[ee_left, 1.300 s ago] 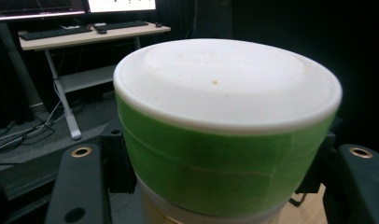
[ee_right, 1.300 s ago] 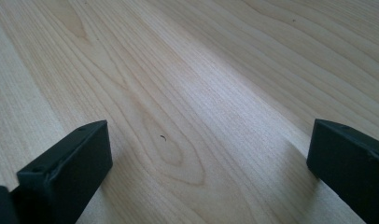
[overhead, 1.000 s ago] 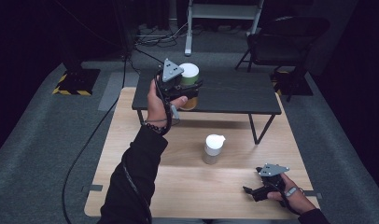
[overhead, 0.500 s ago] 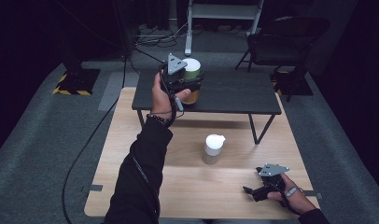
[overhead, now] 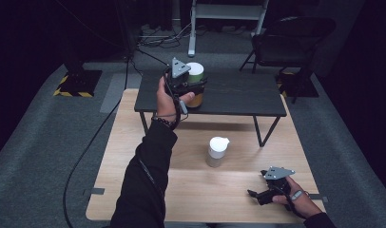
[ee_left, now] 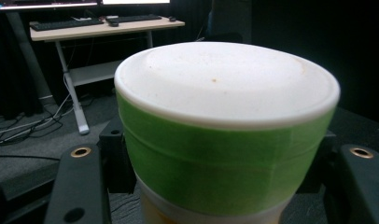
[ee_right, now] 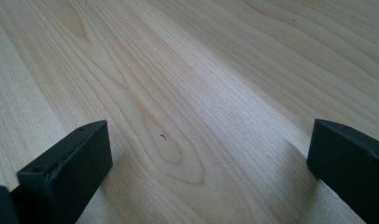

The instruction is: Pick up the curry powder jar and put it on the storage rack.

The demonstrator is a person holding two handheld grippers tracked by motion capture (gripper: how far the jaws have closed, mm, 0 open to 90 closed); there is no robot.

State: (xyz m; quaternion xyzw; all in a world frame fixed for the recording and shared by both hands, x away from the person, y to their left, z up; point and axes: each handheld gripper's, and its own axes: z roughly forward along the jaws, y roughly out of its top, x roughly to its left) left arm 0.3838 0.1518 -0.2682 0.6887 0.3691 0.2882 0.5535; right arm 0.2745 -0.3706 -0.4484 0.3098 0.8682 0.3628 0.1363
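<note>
Open tool (ee_right: 208,158) above wooden table (ee_right: 187,70)

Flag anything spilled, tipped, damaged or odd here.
Nothing stands out. The green-banded canister sits upright in the left gripper over the black table; the white bottle stands upright on the wooden table.

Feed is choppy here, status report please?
Left hand-held gripper shut on green cup over black table. Right hand-held gripper open, empty. White bottle apart.

2 tables (overhead: 134,190), 1 green cup (overhead: 196,76), 1 white bottle (overhead: 216,151), 1 chair (overhead: 291,42), 2 grippers (overhead: 184,85)
</note>
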